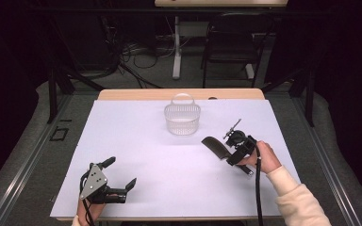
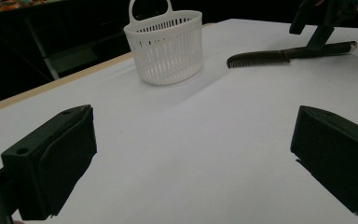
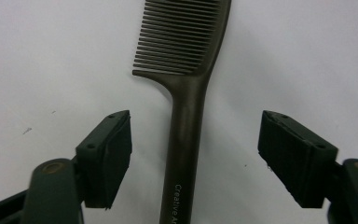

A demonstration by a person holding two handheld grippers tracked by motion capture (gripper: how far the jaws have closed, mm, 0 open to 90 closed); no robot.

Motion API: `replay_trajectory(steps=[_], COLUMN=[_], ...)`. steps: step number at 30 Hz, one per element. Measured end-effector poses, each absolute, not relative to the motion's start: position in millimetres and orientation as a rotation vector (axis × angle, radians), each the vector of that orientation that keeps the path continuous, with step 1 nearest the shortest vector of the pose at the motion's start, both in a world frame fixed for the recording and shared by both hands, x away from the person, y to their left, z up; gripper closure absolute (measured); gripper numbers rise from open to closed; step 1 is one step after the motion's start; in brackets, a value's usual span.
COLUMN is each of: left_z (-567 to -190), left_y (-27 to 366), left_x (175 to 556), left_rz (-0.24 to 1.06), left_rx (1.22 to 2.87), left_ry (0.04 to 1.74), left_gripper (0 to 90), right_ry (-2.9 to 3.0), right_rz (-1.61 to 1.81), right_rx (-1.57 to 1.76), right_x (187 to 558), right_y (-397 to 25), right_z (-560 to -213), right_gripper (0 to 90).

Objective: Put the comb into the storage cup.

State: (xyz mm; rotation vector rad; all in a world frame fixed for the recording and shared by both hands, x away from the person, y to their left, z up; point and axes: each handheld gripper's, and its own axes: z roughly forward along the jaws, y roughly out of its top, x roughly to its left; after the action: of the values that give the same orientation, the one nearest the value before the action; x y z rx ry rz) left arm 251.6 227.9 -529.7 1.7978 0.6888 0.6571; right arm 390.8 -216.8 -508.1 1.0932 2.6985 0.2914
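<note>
A dark comb (image 1: 216, 147) lies flat on the white table cover, right of centre; its handle (image 3: 185, 140) runs between my right gripper's jaws. My right gripper (image 1: 237, 151) hangs just over that handle, open, with both pads apart from it (image 3: 193, 163). The comb (image 2: 279, 55) also lies far off in the left gripper view. A white slatted basket (image 1: 182, 117) with a loop handle stands upright at the back middle (image 2: 167, 44). My left gripper (image 1: 120, 173) rests low near the front left edge, open, with bare cover between its jaws (image 2: 191, 154).
The white cover (image 1: 136, 141) spans the wooden table (image 1: 122, 94); its front edge runs just under my left hand. A black chair (image 1: 231, 42) and cables stand on the floor beyond the table.
</note>
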Motion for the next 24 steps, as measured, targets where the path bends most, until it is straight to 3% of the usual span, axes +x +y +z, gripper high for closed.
replay_trajectory(steps=[8,24], left_z=[-529.9,-530.2], left_y=[227.9,227.8], left_x=[252.0,251.9], left_rz=[0.655,0.651], left_rx=[1.798,1.798], left_ry=[0.69,0.695], left_gripper=[0.1,0.1], right_ry=[2.743,2.757], right_rz=[0.231,0.136], right_rx=[1.083,1.092], right_x=[395.3,402.6], right_y=[-210.2,-205.5], right_z=[-514.0,-523.6], right_gripper=[52.6,66.3])
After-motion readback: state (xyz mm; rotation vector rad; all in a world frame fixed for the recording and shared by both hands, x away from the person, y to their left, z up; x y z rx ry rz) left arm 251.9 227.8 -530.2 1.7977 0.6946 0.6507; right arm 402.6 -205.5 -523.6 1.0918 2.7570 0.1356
